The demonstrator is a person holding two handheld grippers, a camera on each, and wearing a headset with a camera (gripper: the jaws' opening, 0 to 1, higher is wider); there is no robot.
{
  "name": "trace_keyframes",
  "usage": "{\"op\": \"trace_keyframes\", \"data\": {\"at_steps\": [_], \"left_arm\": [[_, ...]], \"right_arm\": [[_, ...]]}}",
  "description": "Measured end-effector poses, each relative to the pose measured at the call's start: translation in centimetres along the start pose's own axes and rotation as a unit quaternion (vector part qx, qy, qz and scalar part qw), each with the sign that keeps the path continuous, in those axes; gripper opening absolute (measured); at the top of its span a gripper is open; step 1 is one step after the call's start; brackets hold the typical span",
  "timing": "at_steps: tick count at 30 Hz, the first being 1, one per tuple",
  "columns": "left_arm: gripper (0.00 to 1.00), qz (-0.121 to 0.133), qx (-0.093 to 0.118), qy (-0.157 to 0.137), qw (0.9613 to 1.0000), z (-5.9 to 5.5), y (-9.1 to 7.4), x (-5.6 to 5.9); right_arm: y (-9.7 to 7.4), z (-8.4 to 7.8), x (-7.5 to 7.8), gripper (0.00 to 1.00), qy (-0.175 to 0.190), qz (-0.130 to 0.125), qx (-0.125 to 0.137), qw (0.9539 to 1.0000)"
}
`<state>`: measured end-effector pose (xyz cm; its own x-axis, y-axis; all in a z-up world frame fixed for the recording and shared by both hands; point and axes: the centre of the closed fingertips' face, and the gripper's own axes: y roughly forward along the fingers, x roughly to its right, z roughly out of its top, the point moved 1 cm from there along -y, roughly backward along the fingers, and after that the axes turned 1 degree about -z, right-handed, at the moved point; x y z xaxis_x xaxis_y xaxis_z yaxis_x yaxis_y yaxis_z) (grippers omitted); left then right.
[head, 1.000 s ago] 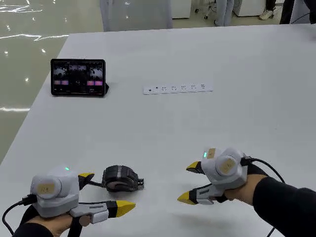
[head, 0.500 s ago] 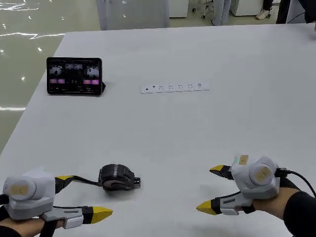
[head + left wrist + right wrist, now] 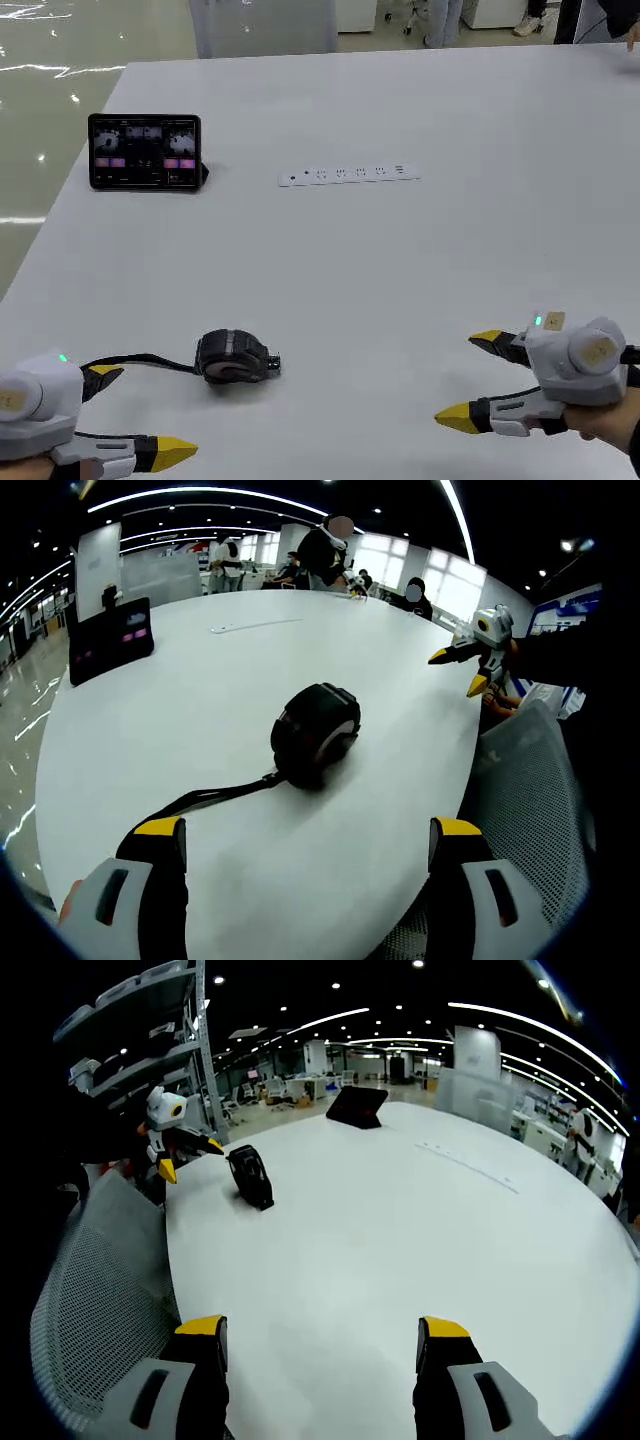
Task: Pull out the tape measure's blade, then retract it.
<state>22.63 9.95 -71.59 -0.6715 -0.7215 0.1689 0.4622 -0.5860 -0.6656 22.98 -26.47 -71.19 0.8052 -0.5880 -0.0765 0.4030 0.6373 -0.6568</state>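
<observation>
Two grippers, both spread wide, neither gripping anything. Reference point is the tape measure (image 3: 232, 357). It's a black round case lying on the white table (image 3: 400, 270) close to the person's edge. The blade tab (image 3: 273, 365) sits at the case mouth on its right side.

The left gripper (image 3: 140, 412) is just left of the tape measure and slightly nearer the person. Its yellow tips are far apart and point toward the case. In the left gripper view the tape measure (image 3: 315, 730) sits ahead of the open jaws, clear of both tips. A black wrist strap (image 3: 140, 360) trails leftward from the case right up to the far jaw's tip. Can't tell whether it touches.

The right gripper (image 3: 470, 377) is well to the right of the tape measure, about level with it. Jaws are equally wide, tips aimed back toward it, bare table under them. In the right gripper view the tape measure (image 3: 250, 1175) is far ahead on the left, with the left gripper (image 3: 190, 1158) just beyond it.

A tablet (image 3: 145, 152) stands far beyond the tape measure, a bit left, screen lit. A power strip (image 3: 348, 174) lies far beyond it, a bit right.
</observation>
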Motion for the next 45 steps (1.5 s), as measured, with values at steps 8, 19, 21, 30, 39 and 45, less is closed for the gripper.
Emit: {"op": "trace_keyframes", "data": {"at_steps": [8, 19, 21, 30, 39, 45], "left_arm": [[0.99, -0.001, 0.001, -0.012, 0.9999, 0.1, -0.8, -0.5], [0.99, 0.011, 0.001, -0.002, 0.9999, 0.1, -1.3, -1.4], [0.99, 0.009, -0.002, -0.003, 1.0, 0.0, -1.3, -1.4], [0.99, 0.0, -0.001, -0.005, 1.0, 0.2, -1.3, -1.0], [0.99, 0.0, -0.002, -0.011, 0.9999, 0.2, -1.7, -1.1], [0.99, 0.001, 0.001, -0.015, 0.9999, 0.4, -1.9, -1.4]], "right_arm": [[-2.3, -1.6, 1.2, 0.87, 0.008, -0.022, 0.0, 0.9997], [-4.6, -2.7, 1.3, 0.99, 0.019, -0.026, -0.003, 0.9995], [-4.7, -2.8, 1.3, 0.99, 0.016, -0.028, -0.003, 0.9995], [-4.7, -2.7, 1.2, 0.99, 0.015, -0.03, -0.004, 0.9994], [-5.1, -2.7, 1.5, 0.99, 0.013, -0.034, -0.003, 0.9993], [-5.3, -2.8, 1.6, 0.99, 0.016, -0.036, -0.003, 0.9992]]}}
